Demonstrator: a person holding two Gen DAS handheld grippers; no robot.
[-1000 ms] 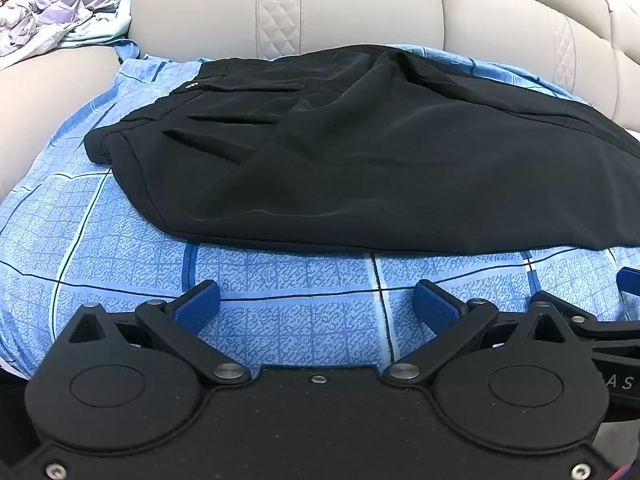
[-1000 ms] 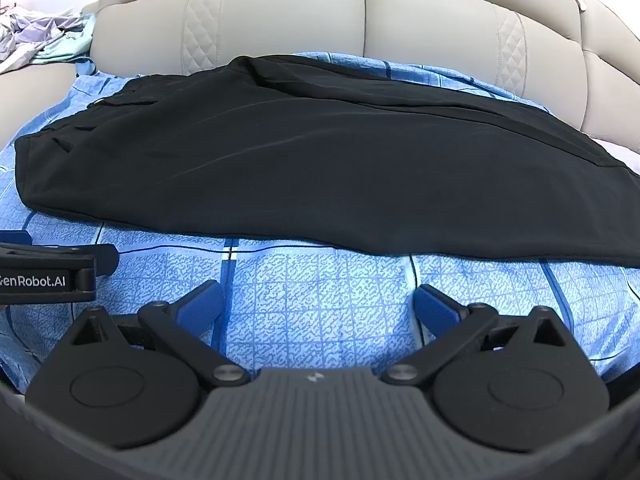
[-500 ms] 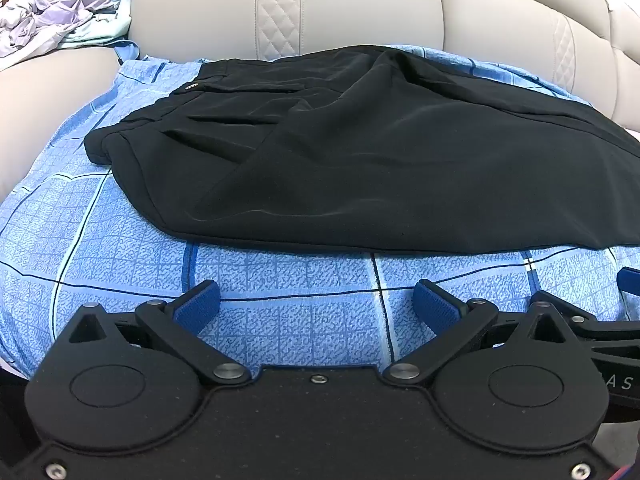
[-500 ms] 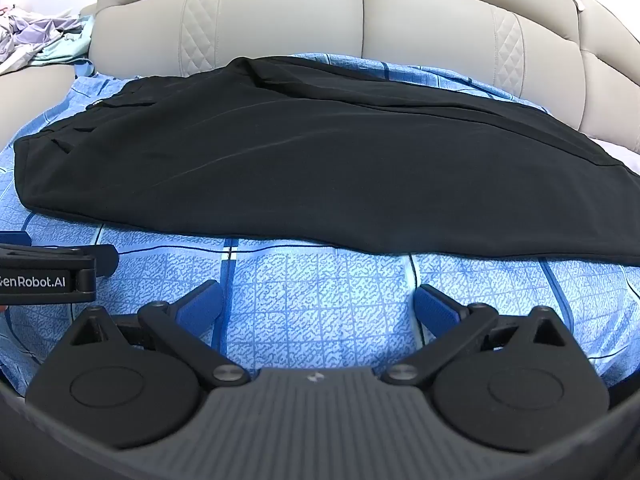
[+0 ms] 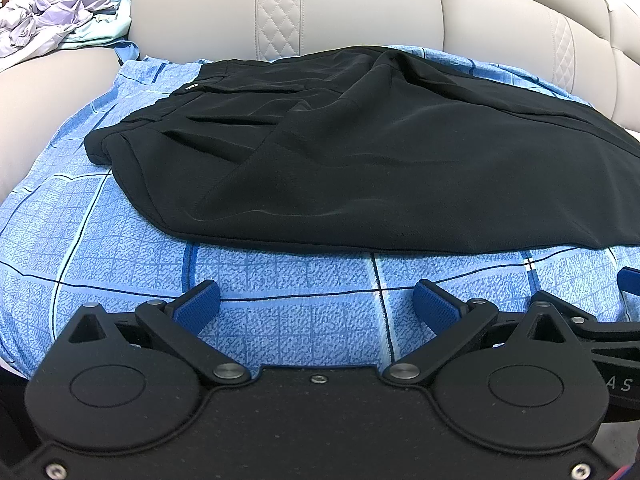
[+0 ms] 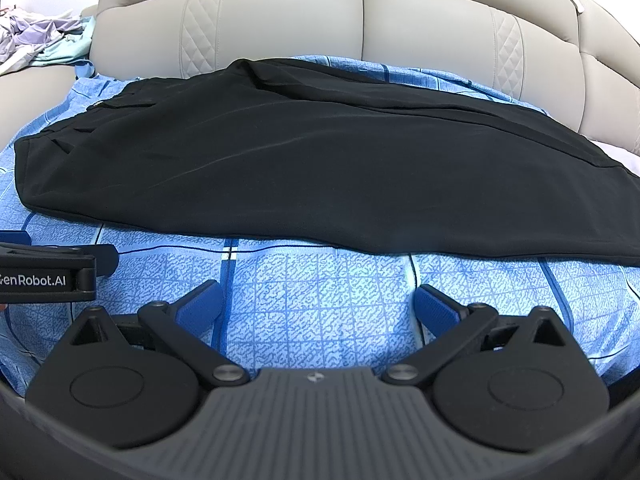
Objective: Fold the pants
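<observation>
Black pants lie folded lengthwise on a blue patterned sheet, waistband at the left, legs running off to the right. They also show in the right wrist view. My left gripper is open and empty, hovering over the sheet just in front of the pants' near edge. My right gripper is open and empty, also short of the near edge. The left gripper's body shows at the left of the right wrist view.
The sheet covers a beige sofa seat with a padded backrest behind the pants. A pile of pale clothes lies on the far left armrest; it also shows in the right wrist view.
</observation>
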